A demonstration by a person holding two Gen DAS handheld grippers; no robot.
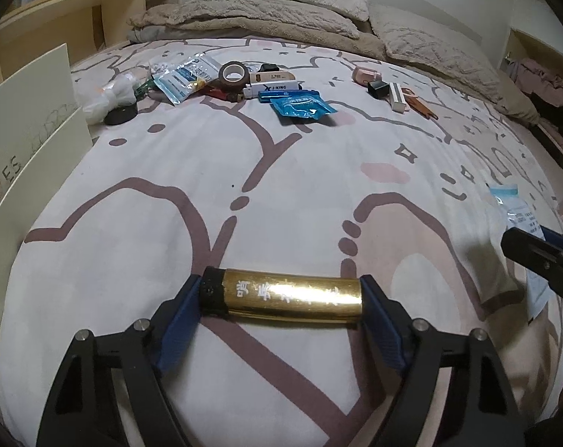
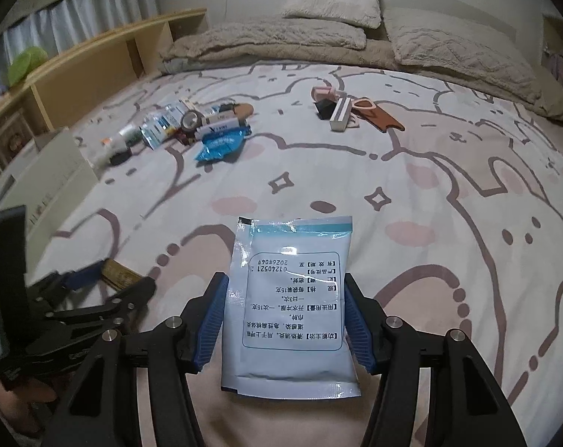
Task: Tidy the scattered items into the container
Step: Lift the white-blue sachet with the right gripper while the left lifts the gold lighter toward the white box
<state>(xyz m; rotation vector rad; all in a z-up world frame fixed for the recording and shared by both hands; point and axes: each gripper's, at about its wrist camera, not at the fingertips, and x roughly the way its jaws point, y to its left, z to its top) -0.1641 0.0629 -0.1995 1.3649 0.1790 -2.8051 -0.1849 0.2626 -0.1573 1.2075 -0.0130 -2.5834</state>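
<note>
Left gripper (image 1: 281, 300) clamps the gold lighter (image 1: 287, 298) end to end, lengthwise grip so it can't roll out. Right gripper (image 2: 283, 314) pinches the white sachet (image 2: 290, 305) by its side edges, flat and label up, likely lifted off the bed (image 2: 411, 223). Both loads look ready for the box (image 1: 31, 149), at the left bed edge. Farther back, the remaining clutter: tape roll (image 1: 234, 73), blue packet (image 1: 301, 106), pink case (image 1: 365, 73).
</note>
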